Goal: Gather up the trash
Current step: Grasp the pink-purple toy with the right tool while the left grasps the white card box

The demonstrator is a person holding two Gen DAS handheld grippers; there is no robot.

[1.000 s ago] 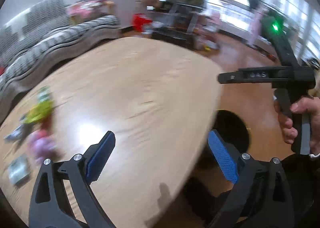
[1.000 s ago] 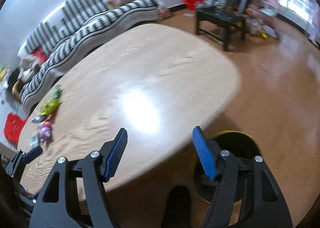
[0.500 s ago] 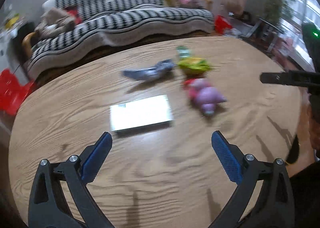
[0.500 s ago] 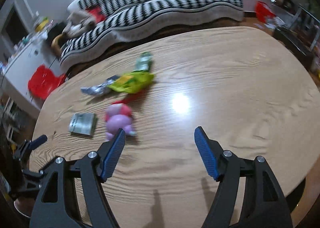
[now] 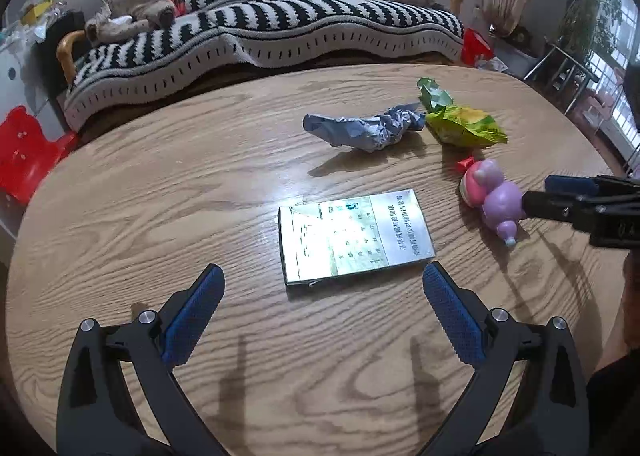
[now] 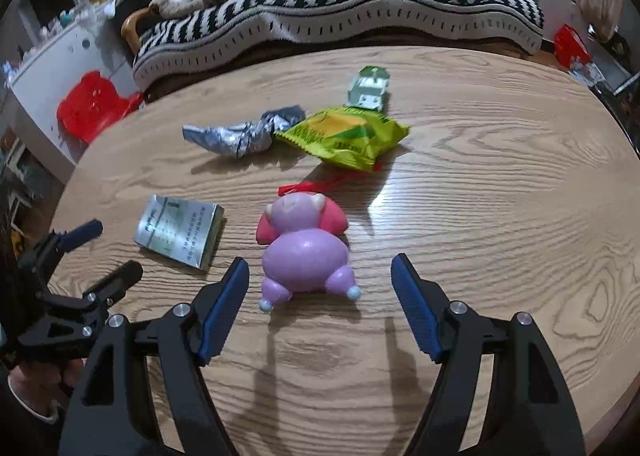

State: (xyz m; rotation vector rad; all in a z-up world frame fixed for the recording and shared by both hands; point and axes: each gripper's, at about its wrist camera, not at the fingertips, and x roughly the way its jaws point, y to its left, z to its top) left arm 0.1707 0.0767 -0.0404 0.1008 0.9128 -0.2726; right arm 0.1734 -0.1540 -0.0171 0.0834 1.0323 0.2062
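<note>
On the wooden table (image 5: 160, 196) lie a flat silver box (image 5: 354, 240), a crumpled grey wrapper (image 5: 364, 128), a green-yellow snack bag (image 5: 464, 126) and a pink-purple pig toy (image 5: 494, 200). My left gripper (image 5: 320, 308) is open and empty, just short of the silver box. My right gripper (image 6: 320, 304) is open and empty, its jaws either side of the pig toy's (image 6: 306, 244) near end without touching it. The box (image 6: 180, 230), wrapper (image 6: 244, 132), snack bag (image 6: 344, 136) and a small green packet (image 6: 370, 88) show in the right wrist view. The right gripper also shows in the left wrist view (image 5: 552, 192), next to the toy.
A striped black-and-white sofa (image 5: 260, 28) stands behind the table, with a plush toy (image 5: 128, 10) on it. Red plastic stools (image 5: 24, 152) stand at the left. Chairs and plants (image 5: 576, 52) are at the far right. The table (image 6: 500, 196) edge curves close at my right.
Both grippers have swung left from the table's far end and the bin to face the trash, then moved closer. The box and the toy now lie right in front of the jaws.
</note>
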